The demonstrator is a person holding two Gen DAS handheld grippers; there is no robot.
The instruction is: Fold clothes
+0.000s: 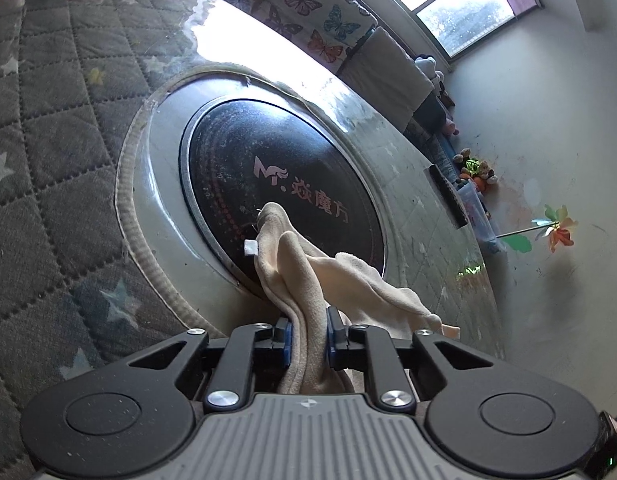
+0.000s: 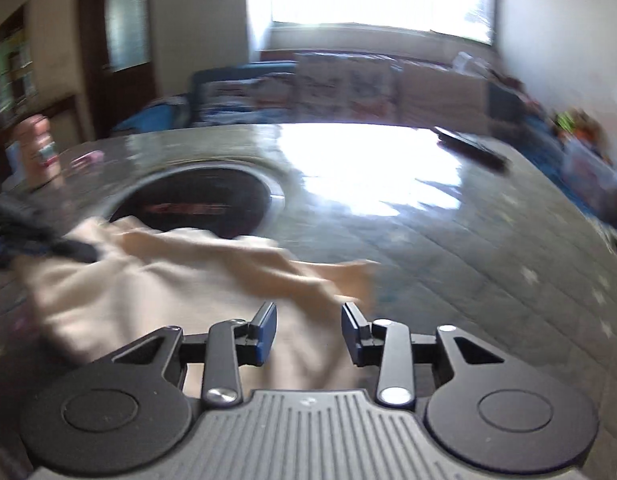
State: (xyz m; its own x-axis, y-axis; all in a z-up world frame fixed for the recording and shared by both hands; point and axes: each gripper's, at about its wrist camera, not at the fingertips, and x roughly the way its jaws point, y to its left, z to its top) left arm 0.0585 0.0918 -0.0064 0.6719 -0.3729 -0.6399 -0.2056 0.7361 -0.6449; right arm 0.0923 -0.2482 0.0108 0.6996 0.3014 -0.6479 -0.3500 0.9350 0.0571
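Evidently the left gripper (image 1: 308, 330) was clamped on a bunched fold of the cream garment (image 1: 292, 264), lifted over the black disc (image 1: 276, 184); the right gripper (image 2: 308, 328) hung parted above the garment on the table (image 2: 448, 240), gripping nothing; the thin fold could have slipped, since one side alone bore it; quilted star cloth (image 1: 48, 120) under glossy film; sunlit window (image 1: 460, 4).

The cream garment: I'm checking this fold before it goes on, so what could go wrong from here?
1. The left tool pinches only a bunched fold of the cream garment; it might slip out or fold unevenly.
2. The right tool is open over the cloth and holds nothing, so that side may drag on the quilted table cover.
3. The right wrist view is blurred, so a grasp there could miss.
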